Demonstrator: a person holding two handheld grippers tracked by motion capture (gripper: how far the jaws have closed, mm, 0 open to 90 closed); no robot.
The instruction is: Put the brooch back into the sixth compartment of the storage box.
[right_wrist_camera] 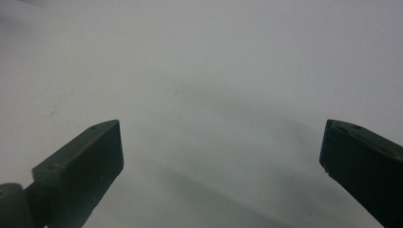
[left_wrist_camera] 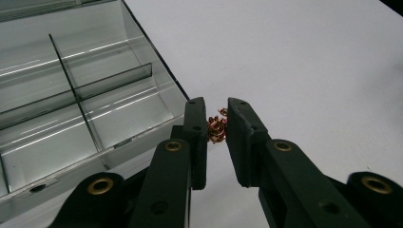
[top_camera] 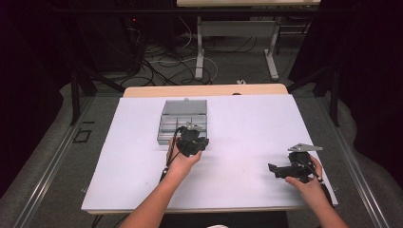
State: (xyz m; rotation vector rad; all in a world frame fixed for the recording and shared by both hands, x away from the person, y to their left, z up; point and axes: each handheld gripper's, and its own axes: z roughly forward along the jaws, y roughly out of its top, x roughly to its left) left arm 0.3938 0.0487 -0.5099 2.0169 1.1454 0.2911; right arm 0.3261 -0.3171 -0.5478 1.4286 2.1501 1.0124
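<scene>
High view: white table (top_camera: 237, 123) carries clear compartment box (top_camera: 183, 121), lid up. Left gripper (top_camera: 192, 142) at box's near right corner; right gripper (top_camera: 278, 171) well apart, near right edge.

Left gripper view: jaws nearly closed, pinching small copper-coloured part (left_wrist_camera: 217, 127) just beside box wall.

Right gripper view: jaws spread wide over bare table, holding nothing.

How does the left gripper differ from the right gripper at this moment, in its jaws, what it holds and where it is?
The left gripper has its jaws nearly together, while the right gripper has them spread wide. The left gripper pinches a small reddish-gold metal piece; the right gripper holds nothing. The left gripper sits beside the clear compartment box, whereas the right gripper is far from it, near the table's right edge. Both are black, hand-held, and over the white table surface.
</scene>
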